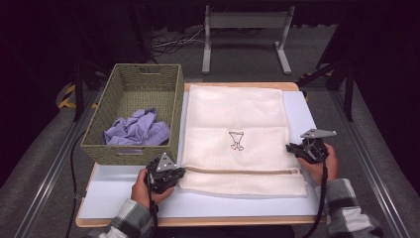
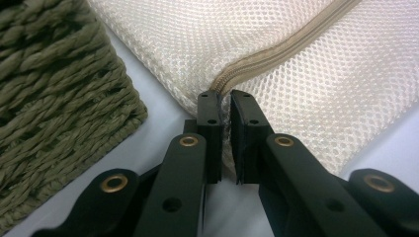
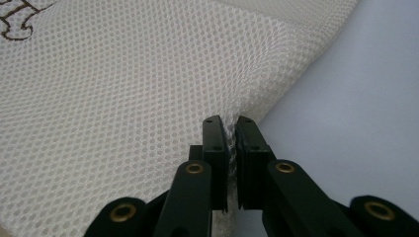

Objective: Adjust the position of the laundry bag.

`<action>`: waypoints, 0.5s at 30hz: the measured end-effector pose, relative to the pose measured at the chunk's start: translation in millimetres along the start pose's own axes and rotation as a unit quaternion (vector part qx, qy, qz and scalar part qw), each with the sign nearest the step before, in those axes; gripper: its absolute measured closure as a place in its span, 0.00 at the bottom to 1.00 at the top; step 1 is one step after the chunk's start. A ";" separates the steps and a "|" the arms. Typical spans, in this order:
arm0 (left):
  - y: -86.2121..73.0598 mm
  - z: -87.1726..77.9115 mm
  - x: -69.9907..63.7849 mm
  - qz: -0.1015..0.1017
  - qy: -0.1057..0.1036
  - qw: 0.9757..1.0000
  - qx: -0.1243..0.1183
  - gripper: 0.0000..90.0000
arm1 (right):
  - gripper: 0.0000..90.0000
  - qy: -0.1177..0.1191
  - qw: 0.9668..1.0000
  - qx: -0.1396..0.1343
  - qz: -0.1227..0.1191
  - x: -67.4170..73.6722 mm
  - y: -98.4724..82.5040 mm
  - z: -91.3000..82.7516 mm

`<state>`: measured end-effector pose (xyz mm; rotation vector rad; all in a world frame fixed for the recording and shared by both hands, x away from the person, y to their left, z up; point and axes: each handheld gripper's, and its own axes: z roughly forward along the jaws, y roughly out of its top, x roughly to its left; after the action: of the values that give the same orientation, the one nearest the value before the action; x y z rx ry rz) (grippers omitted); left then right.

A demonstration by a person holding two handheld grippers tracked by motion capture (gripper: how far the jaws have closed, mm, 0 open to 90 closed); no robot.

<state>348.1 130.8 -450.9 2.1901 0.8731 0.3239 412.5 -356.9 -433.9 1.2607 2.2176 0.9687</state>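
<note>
A cream mesh laundry bag [image 1: 236, 134] lies flat on the white table top, with a beige zipper [image 1: 237, 171] running along its near part. My left gripper [image 1: 179, 172] pinches the bag's left edge at the zipper's end [image 2: 223, 88], jaws shut on the mesh. Its black pads [image 2: 210, 123] have only a thin fold of fabric between them. My right gripper [image 1: 292, 148] is shut on the bag's right edge [image 3: 232, 129], where the mesh puckers up between the jaws.
A green woven basket [image 1: 130, 148] stands at the table's left, right beside my left gripper, with a crumpled lilac cloth [image 1: 137, 130] inside. The white table top [image 1: 124, 196] ends in a wooden front edge. A metal stand [image 1: 245, 34] rises beyond the table.
</note>
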 end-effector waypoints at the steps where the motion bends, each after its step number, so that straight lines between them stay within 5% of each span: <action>1: -0.3 -0.5 0.1 0.001 0.002 1.000 -0.002 0.92 | 0.93 0.002 1.000 -0.002 0.000 -0.4 -0.5 -0.4; 15: -3.9 -14.1 -0.3 0.020 0.008 0.999 -0.025 0.82 | 0.81 0.009 1.000 -0.023 0.000 0.4 -5.1 -19.0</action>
<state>339.4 140.4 -444.0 2.1640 0.8206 0.3787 397.1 -365.3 -424.8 1.2372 2.1968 1.0297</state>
